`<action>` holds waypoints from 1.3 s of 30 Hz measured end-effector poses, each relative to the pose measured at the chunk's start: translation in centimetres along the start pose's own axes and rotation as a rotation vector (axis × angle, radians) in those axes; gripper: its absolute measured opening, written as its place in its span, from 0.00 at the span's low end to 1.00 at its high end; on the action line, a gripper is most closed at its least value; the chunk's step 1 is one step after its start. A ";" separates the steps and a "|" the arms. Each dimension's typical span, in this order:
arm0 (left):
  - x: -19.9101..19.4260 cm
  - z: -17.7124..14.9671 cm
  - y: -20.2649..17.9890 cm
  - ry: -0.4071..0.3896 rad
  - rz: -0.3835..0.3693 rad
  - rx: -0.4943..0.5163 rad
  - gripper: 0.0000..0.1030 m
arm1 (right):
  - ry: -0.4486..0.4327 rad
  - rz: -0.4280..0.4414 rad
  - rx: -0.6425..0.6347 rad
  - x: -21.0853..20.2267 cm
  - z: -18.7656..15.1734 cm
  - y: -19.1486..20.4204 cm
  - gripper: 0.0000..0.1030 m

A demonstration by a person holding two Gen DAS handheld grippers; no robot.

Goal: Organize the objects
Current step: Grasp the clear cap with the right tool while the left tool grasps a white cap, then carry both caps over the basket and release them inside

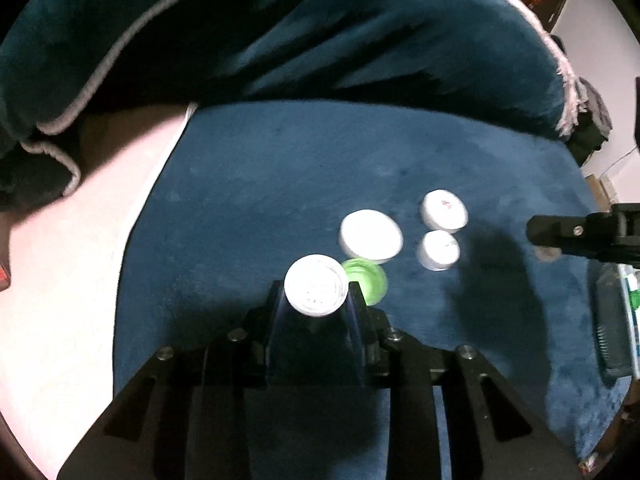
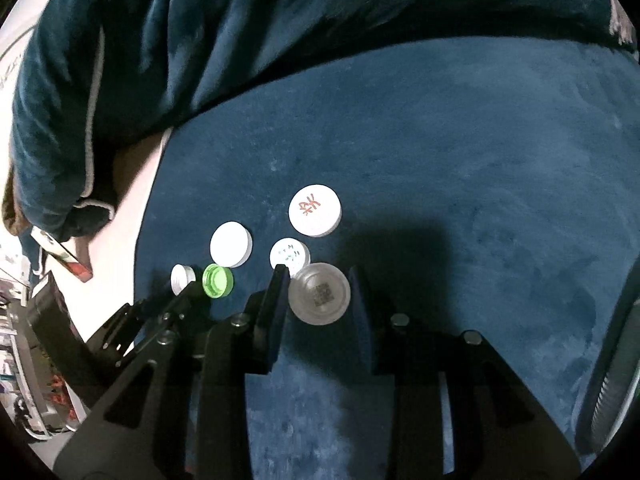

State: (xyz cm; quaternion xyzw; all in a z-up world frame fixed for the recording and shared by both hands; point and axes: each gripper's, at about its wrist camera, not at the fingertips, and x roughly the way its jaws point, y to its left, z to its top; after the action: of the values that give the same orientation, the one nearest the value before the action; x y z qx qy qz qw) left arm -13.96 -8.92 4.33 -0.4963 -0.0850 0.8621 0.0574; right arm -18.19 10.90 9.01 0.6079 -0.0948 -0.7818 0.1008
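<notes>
Several bottle caps lie on a blue cloth [image 1: 280, 168]. My left gripper [image 1: 316, 290] is shut on a white cap [image 1: 316, 285], just above the cloth beside a green cap [image 1: 366, 280]. In the right wrist view that held white cap [image 2: 182, 278] sits left of the green cap [image 2: 217, 281]. My right gripper [image 2: 319, 298] has a translucent grey cap [image 2: 319, 299] between its fingers; a narrow gap shows on the left side. Loose white caps lie ahead: a plain one [image 2: 231, 244], a small one [image 2: 290, 257], one with red writing [image 2: 315, 210].
A rumpled dark blue blanket [image 1: 360, 32] is heaped behind the cloth. A pale surface [image 1: 60, 260] lies to the left of the cloth. A fan-like object [image 2: 608, 380] stands at the right edge. The right gripper also shows at the right of the left wrist view [image 1: 580, 236].
</notes>
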 end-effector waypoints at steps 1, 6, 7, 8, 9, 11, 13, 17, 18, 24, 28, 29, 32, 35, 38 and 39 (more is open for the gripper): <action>-0.8 0.1 -0.6 -0.009 -0.011 0.004 0.29 | 0.001 0.011 0.012 -0.6 -0.2 -0.3 0.31; -4.5 0.3 -5.4 -0.056 -0.052 0.070 0.29 | -0.015 0.035 0.034 -3.6 -1.7 -1.1 0.31; -4.9 0.3 -6.0 -0.059 -0.055 0.080 0.29 | -0.022 0.034 0.036 -4.3 -2.2 -1.3 0.31; -5.5 0.3 -7.5 -0.064 -0.065 0.097 0.29 | -0.033 0.030 0.039 -5.4 -2.7 -1.9 0.31; -6.1 0.2 -8.6 -0.066 -0.076 0.108 0.29 | -0.042 0.027 0.044 -6.1 -3.1 -2.2 0.31; -7.0 -0.1 -10.9 -0.073 -0.101 0.133 0.29 | -0.068 0.022 0.065 -8.1 -4.2 -3.6 0.31; -8.0 -0.4 -13.5 -0.084 -0.130 0.167 0.29 | -0.094 0.018 0.097 -9.9 -4.9 -5.4 0.31; -10.0 -1.0 -19.6 -0.105 -0.203 0.256 0.29 | -0.169 -0.014 0.198 -14.0 -7.1 -10.3 0.31; -10.4 -1.3 -20.7 -0.108 -0.213 0.270 0.29 | -0.182 -0.017 0.221 -14.8 -7.6 -11.4 0.31; -12.6 -2.8 -29.3 -0.118 -0.330 0.378 0.29 | -0.296 -0.034 0.419 -21.1 -12.6 -20.1 0.31; -13.5 -4.5 -35.4 -0.103 -0.413 0.470 0.29 | -0.354 -0.050 0.547 -24.3 -16.1 -25.2 0.31; -13.6 -5.2 -37.0 -0.094 -0.433 0.497 0.29 | -0.367 -0.055 0.582 -24.8 -17.1 -26.4 0.31; -13.3 -6.9 -41.0 -0.064 -0.467 0.558 0.29 | -0.376 -0.062 0.637 -25.6 -18.6 -28.7 0.31; -12.6 -7.5 -43.1 -0.029 -0.488 0.556 0.29 | -0.369 -0.088 0.636 -25.5 -19.0 -29.6 0.31; -11.8 -7.9 -44.8 -0.004 -0.492 0.564 0.29 | -0.362 -0.094 0.649 -25.3 -19.4 -30.9 0.31; -11.5 -8.0 -45.3 0.005 -0.495 0.569 0.29 | -0.361 -0.093 0.651 -25.1 -19.2 -31.2 0.32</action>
State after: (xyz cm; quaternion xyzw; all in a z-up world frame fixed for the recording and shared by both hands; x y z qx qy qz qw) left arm -0.66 34.04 19.32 -0.4269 0.0405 0.8100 0.4000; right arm 5.18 47.27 19.26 0.4642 -0.3268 -0.8091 -0.1516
